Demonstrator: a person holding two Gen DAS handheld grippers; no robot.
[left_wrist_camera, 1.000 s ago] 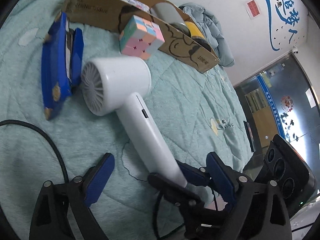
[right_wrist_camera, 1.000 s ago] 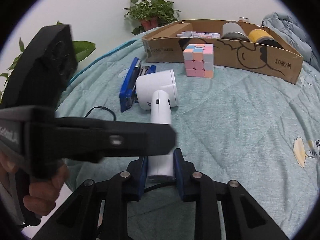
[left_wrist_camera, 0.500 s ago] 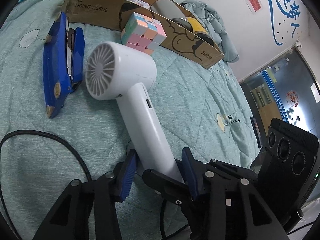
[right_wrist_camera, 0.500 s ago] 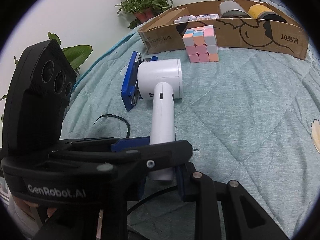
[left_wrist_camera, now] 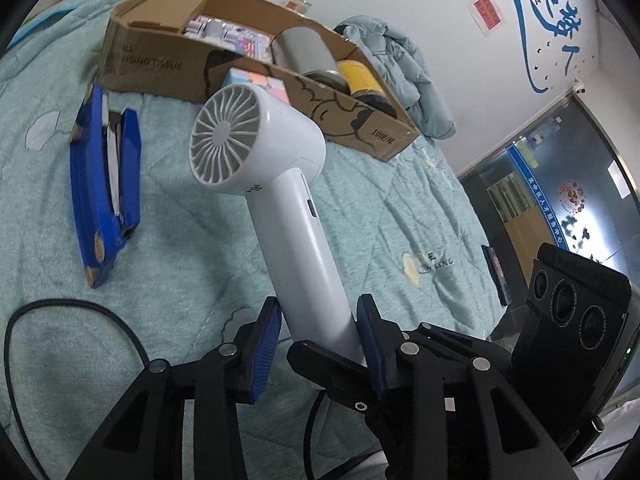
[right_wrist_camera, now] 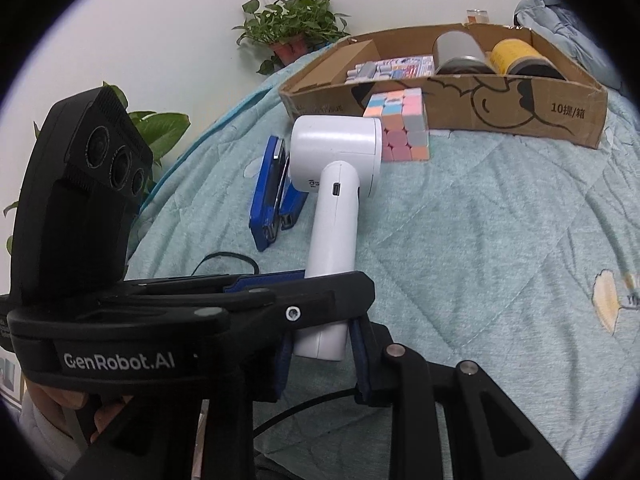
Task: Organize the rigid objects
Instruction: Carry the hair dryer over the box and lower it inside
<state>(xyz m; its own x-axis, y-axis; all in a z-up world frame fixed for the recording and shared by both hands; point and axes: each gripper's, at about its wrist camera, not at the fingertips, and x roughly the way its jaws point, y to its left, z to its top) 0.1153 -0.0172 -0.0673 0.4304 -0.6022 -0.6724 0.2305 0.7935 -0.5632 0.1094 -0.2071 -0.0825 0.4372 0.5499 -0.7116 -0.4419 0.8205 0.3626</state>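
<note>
Hair dryer (left_wrist_camera: 296,216) handle is clamped by left gripper (left_wrist_camera: 318,344) and right gripper (right_wrist_camera: 318,350); its long axis is aimed at cardboard box (left_wrist_camera: 156,68) ahead.

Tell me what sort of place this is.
Probably an office or lab room set up as a bedroom: a quilted bedspread, a wall slogan, a glass door with signage and potted plants.
</note>
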